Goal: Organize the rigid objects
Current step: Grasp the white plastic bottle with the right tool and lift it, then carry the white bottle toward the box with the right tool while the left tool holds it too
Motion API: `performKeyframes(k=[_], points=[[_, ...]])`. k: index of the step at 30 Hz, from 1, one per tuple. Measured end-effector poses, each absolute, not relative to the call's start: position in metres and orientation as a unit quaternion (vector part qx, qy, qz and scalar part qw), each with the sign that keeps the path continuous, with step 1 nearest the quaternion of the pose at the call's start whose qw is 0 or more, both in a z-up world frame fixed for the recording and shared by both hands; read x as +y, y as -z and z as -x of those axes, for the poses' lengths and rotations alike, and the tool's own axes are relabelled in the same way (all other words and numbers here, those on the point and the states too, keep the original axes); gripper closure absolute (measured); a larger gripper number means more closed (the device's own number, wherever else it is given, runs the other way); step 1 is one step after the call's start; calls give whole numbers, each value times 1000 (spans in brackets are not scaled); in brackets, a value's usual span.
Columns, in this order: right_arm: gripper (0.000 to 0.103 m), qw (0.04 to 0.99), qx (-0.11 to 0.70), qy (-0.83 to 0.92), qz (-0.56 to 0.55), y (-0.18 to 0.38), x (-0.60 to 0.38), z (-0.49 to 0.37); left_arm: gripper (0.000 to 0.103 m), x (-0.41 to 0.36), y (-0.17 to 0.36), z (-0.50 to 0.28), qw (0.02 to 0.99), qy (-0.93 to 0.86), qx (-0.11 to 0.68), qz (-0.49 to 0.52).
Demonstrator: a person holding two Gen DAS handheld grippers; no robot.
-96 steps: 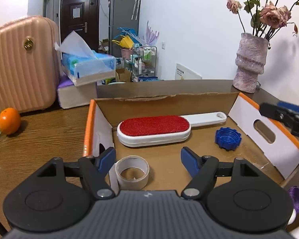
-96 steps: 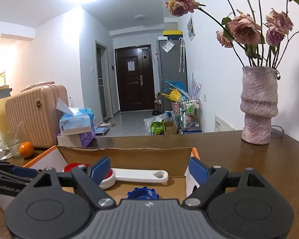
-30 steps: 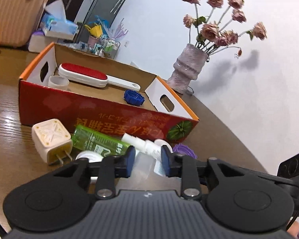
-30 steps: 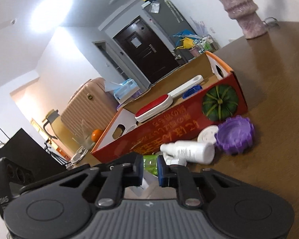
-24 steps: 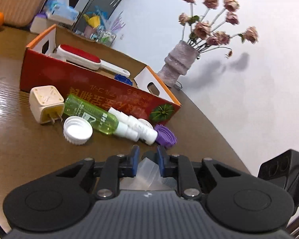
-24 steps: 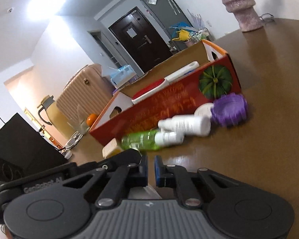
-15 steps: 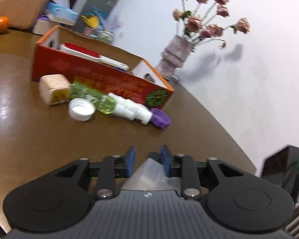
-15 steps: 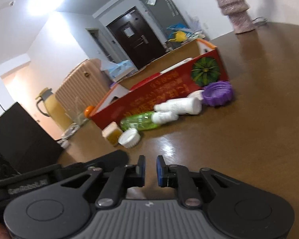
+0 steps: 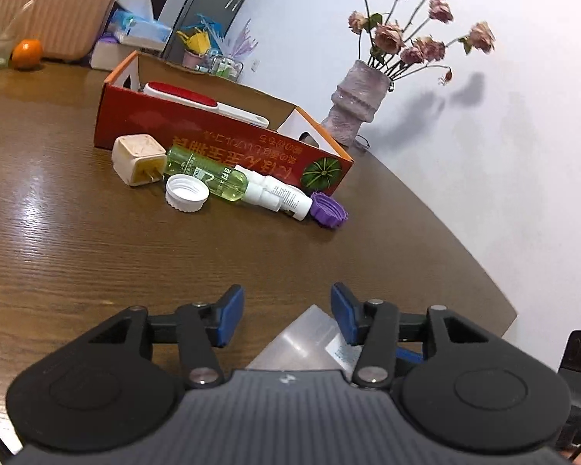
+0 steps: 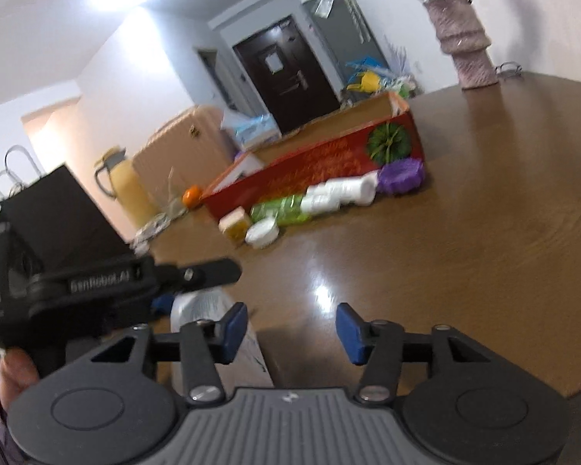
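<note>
My left gripper (image 9: 286, 317) is open near the table's front edge, and a clear plastic packet (image 9: 310, 343) lies just under its right finger. My right gripper (image 10: 292, 329) is open too, with the same packet (image 10: 213, 333) beside its left finger. The red cardboard box (image 9: 220, 141) holds a red lint brush (image 9: 182, 95). In front of it lie a beige plug adapter (image 9: 137, 159), a white cap (image 9: 187, 193), a green bottle (image 9: 205, 174), a white bottle (image 9: 282, 197) and a purple cap (image 9: 327, 215).
A flower vase (image 9: 354, 104) stands behind the box by the white wall. A pink suitcase (image 9: 54, 7), an orange (image 9: 27, 53) and a tissue box (image 9: 135, 31) are at the far left. The left gripper's body (image 10: 97, 290) crosses the right wrist view.
Both grippers have pulled back from the box toward the table's front edge and have opened. The clear packet that the left gripper held is released and lies on the table.
</note>
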State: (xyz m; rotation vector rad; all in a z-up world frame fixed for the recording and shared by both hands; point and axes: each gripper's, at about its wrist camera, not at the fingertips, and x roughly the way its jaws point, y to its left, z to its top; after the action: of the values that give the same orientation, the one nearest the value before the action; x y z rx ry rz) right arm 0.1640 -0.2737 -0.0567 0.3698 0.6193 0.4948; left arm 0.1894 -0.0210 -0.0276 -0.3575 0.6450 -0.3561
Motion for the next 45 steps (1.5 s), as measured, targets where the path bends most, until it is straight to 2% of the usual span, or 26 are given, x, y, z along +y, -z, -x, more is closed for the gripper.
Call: performKeyframes(k=[2,3,4,6,16,19,25,29,33,36,38,41,44,45], points=[[54,902,296,-247,-193,59,-276,-153,50,-21,26,-182,923,161,308,164],[53,900,289,-252,-208,60,-278,-148,44,-19,25,-178,926,148,306,164],[53,898,285,-254,-216,61,-280,-144,32,-17,23,-174,930,131,300,165],[49,899,275,-262,-221,60,-283,-138,27,-13,19,-164,936,116,286,169],[49,887,264,-342,-162,49,-252,-131,28,1,11,-139,945,100,273,147],[49,894,249,-343,-148,47,-225,-146,28,17,11,-136,948,70,268,153],[54,924,239,-296,-41,40,-160,-173,28,41,15,-131,952,30,259,158],[55,930,238,-281,-24,32,-149,-184,29,57,21,-135,945,26,260,195],[54,930,240,-271,-62,25,-170,-200,36,58,21,-142,943,35,267,194],[54,917,267,-279,-100,23,-183,-230,39,54,25,-149,936,56,278,207],[54,898,287,-311,-116,26,-183,-251,45,49,33,-156,929,56,297,211],[55,872,320,-339,-151,38,-178,-273,44,51,39,-158,924,56,298,233],[69,856,341,-345,-177,48,-176,-274,44,57,39,-160,925,40,292,240],[72,857,339,-346,-178,50,-178,-269,48,60,39,-162,924,38,291,246]])
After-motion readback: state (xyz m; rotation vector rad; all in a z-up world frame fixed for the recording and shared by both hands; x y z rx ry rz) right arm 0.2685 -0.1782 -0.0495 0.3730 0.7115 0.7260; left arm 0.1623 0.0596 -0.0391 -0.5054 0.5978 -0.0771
